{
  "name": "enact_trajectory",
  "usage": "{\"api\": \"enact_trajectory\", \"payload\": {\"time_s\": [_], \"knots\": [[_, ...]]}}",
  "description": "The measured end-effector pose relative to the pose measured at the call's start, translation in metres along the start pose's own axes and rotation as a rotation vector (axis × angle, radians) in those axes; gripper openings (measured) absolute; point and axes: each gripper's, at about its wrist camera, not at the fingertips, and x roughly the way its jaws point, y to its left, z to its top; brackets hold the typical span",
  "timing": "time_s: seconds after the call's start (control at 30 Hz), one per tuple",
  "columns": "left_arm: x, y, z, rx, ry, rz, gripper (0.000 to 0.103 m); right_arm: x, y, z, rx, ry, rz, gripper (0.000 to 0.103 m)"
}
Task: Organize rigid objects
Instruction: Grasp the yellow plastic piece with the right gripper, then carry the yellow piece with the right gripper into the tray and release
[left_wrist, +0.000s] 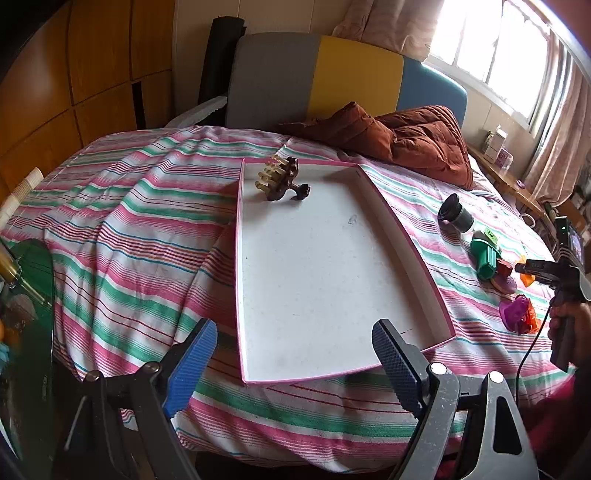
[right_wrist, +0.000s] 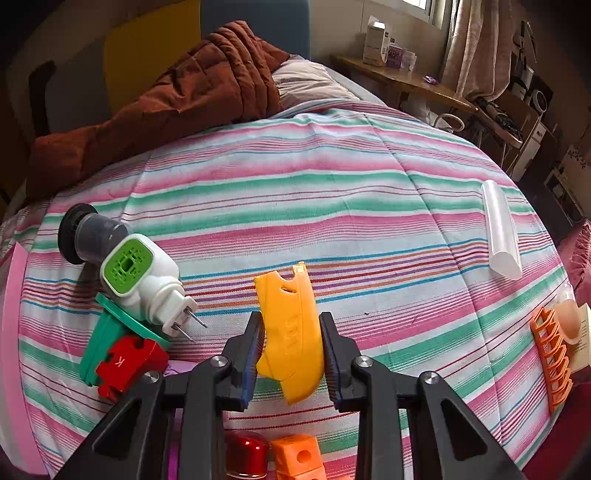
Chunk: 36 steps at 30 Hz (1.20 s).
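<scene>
A shallow white tray with a pink rim (left_wrist: 242, 280) lies on the striped bedspread, holding a brown and cream toy figure (left_wrist: 281, 178) at its far end. My left gripper (left_wrist: 293, 360) hovers open over the tray's near edge, nothing between its blue pads. In the right wrist view my right gripper (right_wrist: 291, 343) is shut on a curved yellow plastic piece (right_wrist: 291, 332), lifted a little above the bedspread. In the left wrist view the right gripper's body shows at the right edge with a hand (left_wrist: 569, 317) on its handle; its fingertips cannot be made out there.
Left of the yellow piece lie a white and green plug-in device (right_wrist: 142, 280), a dark lens-like cylinder (right_wrist: 88, 238), a green holder (right_wrist: 99, 350) and a red puzzle block (right_wrist: 129, 365). A white tube (right_wrist: 500, 229) and orange comb clip (right_wrist: 550, 350) lie right. A rust-brown quilt (left_wrist: 417, 140) sits behind.
</scene>
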Motion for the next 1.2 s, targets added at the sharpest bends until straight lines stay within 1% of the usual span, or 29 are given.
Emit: {"api": "enact_trajectory", "payload": {"time_s": [0.1, 0.17, 0.23, 0.33, 0.47, 0.57, 0.67, 0.7, 0.8, 0.87, 0.9, 1.1, 1.2], "knots": [[-0.002, 0.001, 0.0, -0.002, -0.01, 0.003, 0.087, -0.021, 0.006, 0.004, -0.003, -0.06, 0.019, 0.029], [-0.003, 0.003, 0.0, -0.003, -0.012, 0.007, 0.087, -0.037, 0.016, 0.007, -0.035, -0.099, 0.039, 0.029], [-0.002, 0.006, 0.0, -0.012, -0.009, 0.008, 0.087, -0.049, 0.03, 0.01, -0.064, -0.113, 0.08, 0.029], [-0.001, 0.01, -0.001, -0.028, -0.005, 0.008, 0.087, -0.069, 0.06, 0.01, -0.125, -0.125, 0.164, 0.029], [-0.003, 0.015, -0.001, -0.039, -0.011, 0.01, 0.087, -0.091, 0.114, 0.006, -0.217, -0.101, 0.318, 0.029], [-0.005, 0.02, -0.001, -0.042, -0.019, 0.016, 0.087, -0.103, 0.164, -0.005, -0.3, -0.067, 0.428, 0.029], [-0.006, 0.026, -0.001, -0.054, -0.023, 0.023, 0.087, -0.103, 0.218, -0.02, -0.384, 0.003, 0.529, 0.029], [-0.007, 0.029, -0.002, -0.063, -0.022, 0.021, 0.087, -0.102, 0.235, -0.028, -0.407, 0.028, 0.551, 0.029], [-0.008, 0.035, -0.003, -0.076, -0.023, 0.026, 0.087, -0.086, 0.284, -0.049, -0.473, 0.112, 0.58, 0.029], [-0.009, 0.041, -0.005, -0.087, -0.023, 0.027, 0.087, -0.071, 0.309, -0.058, -0.478, 0.174, 0.589, 0.029], [-0.009, 0.043, -0.006, -0.092, -0.023, 0.028, 0.087, -0.065, 0.32, -0.062, -0.479, 0.189, 0.592, 0.029], [-0.009, 0.058, -0.01, -0.127, -0.015, 0.039, 0.087, -0.046, 0.37, -0.064, -0.444, 0.219, 0.589, 0.029], [-0.009, 0.063, -0.011, -0.141, -0.012, 0.042, 0.087, -0.036, 0.386, -0.063, -0.426, 0.233, 0.596, 0.03]]}}
